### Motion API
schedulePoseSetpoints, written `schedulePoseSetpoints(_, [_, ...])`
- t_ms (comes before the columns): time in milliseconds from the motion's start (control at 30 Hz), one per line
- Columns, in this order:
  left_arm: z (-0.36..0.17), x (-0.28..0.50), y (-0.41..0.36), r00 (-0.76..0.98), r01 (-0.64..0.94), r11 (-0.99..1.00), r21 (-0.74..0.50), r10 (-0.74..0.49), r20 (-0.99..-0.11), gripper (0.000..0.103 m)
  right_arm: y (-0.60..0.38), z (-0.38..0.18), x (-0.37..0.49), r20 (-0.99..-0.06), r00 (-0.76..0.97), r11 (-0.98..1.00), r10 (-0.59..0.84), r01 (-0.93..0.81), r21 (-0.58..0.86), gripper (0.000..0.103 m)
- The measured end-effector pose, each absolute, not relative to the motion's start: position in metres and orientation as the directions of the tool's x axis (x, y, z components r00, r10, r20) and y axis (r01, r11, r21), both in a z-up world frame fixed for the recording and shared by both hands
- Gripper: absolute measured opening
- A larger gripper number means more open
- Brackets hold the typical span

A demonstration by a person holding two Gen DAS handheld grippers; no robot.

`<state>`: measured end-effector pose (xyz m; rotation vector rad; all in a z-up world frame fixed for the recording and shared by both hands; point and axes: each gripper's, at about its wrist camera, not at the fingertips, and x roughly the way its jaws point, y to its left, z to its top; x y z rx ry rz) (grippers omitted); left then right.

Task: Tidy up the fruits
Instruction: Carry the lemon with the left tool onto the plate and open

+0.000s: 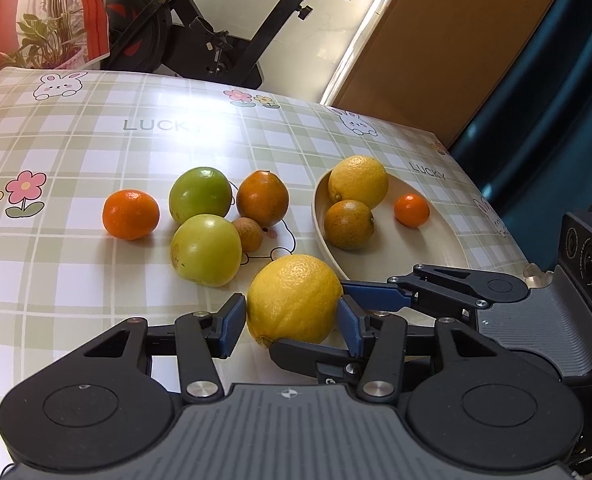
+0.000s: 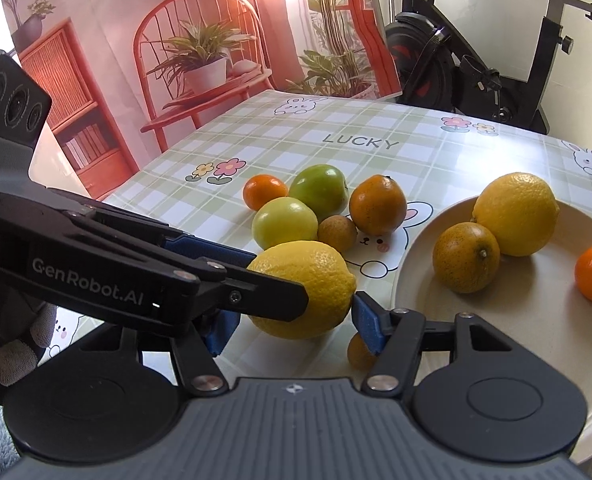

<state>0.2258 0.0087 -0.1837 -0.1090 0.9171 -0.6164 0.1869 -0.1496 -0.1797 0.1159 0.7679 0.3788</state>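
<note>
A yellow lemon [image 1: 292,300] [image 2: 296,276] sits between both grippers, just left of the beige plate [image 1: 396,248] [image 2: 496,320]. My left gripper [image 1: 292,320] is shut on it, blue pads pressing its two sides. My right gripper [image 2: 294,330] is shut on the same lemon end to end; its fingers [image 1: 376,294] reach in from the right. In the right wrist view the left gripper's fingers [image 2: 264,300] cross in front of the lemon. The plate holds a second lemon [image 1: 358,182], a speckled orange [image 1: 348,224] and a small mandarin [image 1: 412,210].
On the checked cloth to the left lie a mandarin [image 1: 131,214], two green apples [image 1: 200,194], an orange [image 1: 262,198] and a small brown fruit [image 1: 248,234]. Another small brown fruit [image 2: 358,354] lies under my right fingers. An exercise bike [image 1: 216,40] stands beyond the table's far edge.
</note>
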Motion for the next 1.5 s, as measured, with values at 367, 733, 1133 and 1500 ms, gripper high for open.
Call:
schedulePoseSetpoints(367, [-0.163,0.211,-0.027,0.483,0.501,0.827,-0.256,-0.512,-0.71,0.053,-0.167,-0.166,0.16,-0.602,0.719,0.936,0.347,-0.229,0.267,0.064])
schedulePoseSetpoints(733, [-0.154,0.22,-0.078,0.45,0.573,0.783,-0.242,-0.547,-0.706,0.054,-0.209,-0.156,0.146,-0.573,0.777,0.955,0.26,-0.12,0.27,0.064])
schedulePoseSetpoints(1133, [-0.17,0.245,-0.143,0.38,0.625,0.737,-0.257,-0.575,-0.725,0.054,-0.269,-0.16,0.145,-0.596,0.785,0.965,0.167,-0.006,0.263,0.064])
schedulePoseSetpoints(1500, [-0.175,0.272,-0.163,0.387,0.595,0.758,-0.266,-0.561,-0.732,0.055,-0.288,-0.164,0.171,-0.626,0.767,0.98,0.138,-0.014,0.198,0.064])
